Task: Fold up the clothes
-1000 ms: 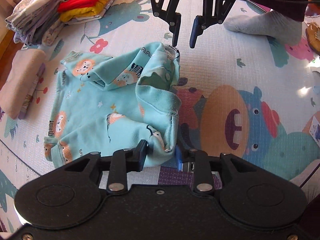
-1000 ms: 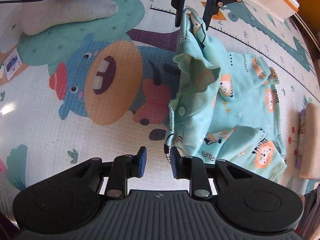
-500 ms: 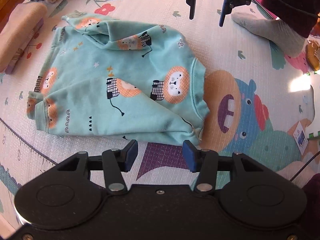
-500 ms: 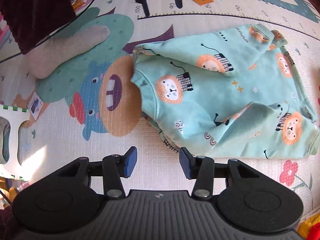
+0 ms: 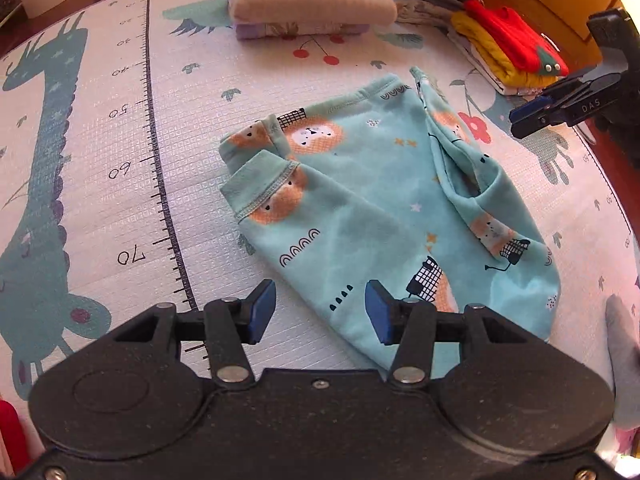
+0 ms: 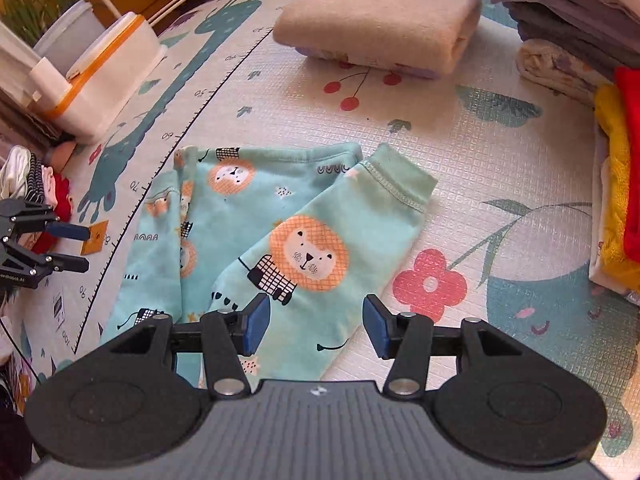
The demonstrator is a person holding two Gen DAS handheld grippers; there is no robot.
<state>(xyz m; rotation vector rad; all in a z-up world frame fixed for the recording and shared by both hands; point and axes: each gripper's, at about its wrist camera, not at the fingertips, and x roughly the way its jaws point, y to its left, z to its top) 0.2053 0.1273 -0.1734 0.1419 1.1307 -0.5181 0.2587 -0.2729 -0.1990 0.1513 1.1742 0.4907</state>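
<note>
A mint-green lion-print top lies partly folded on the play mat, one cuffed sleeve laid across its body. My left gripper hovers open over the garment's near edge, nothing between its blue pads. In the right wrist view the same top lies with a sleeve cuff pointing to the far right; my right gripper hangs open just above that sleeve. The right gripper's fingers show at the right edge of the left wrist view, and the left gripper's fingers show at the left edge of the right wrist view.
A folded beige garment lies at the back of the mat. Stacks of folded clothes, grey and red and yellow, stand to the right. A white box with an orange band sits at the far left. A grey sock shows at the right.
Both grippers let go of the top's edge, which now lies flat on the mat. Both have swung round to face the stacks, and their jaws stand wider open.
</note>
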